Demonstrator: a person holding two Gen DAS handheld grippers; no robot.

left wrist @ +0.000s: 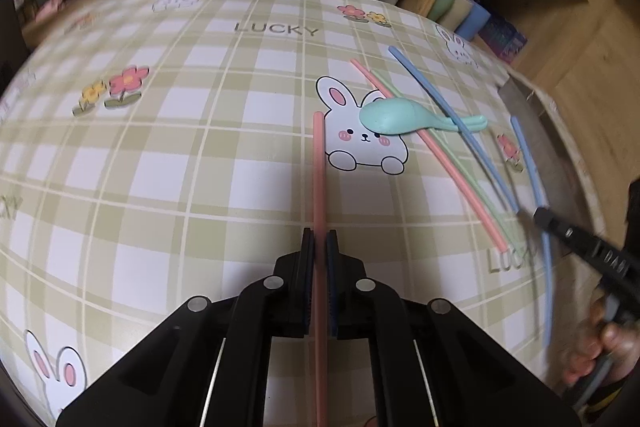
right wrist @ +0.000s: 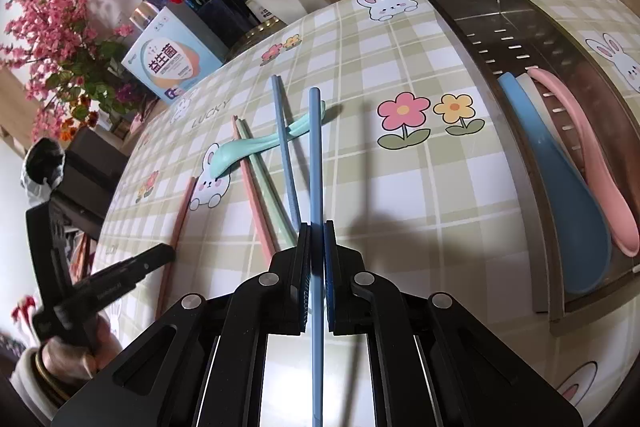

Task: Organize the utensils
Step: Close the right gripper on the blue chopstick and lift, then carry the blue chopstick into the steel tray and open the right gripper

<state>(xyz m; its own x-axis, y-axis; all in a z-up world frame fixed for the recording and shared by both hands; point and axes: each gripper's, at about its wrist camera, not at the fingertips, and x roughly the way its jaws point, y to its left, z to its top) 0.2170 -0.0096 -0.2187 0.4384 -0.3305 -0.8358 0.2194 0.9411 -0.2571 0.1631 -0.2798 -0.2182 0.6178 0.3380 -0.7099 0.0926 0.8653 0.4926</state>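
while both tongs pinch chopsticks, spoons fill tray.

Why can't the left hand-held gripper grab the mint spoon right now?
Probably it can't yet: the left hand-held gripper is shut on a pink chopstick, and a blue chopstick lies across the mint spoon handle.

Checked tablecloth table bears loose chopsticks, mint spoon, steel tray.
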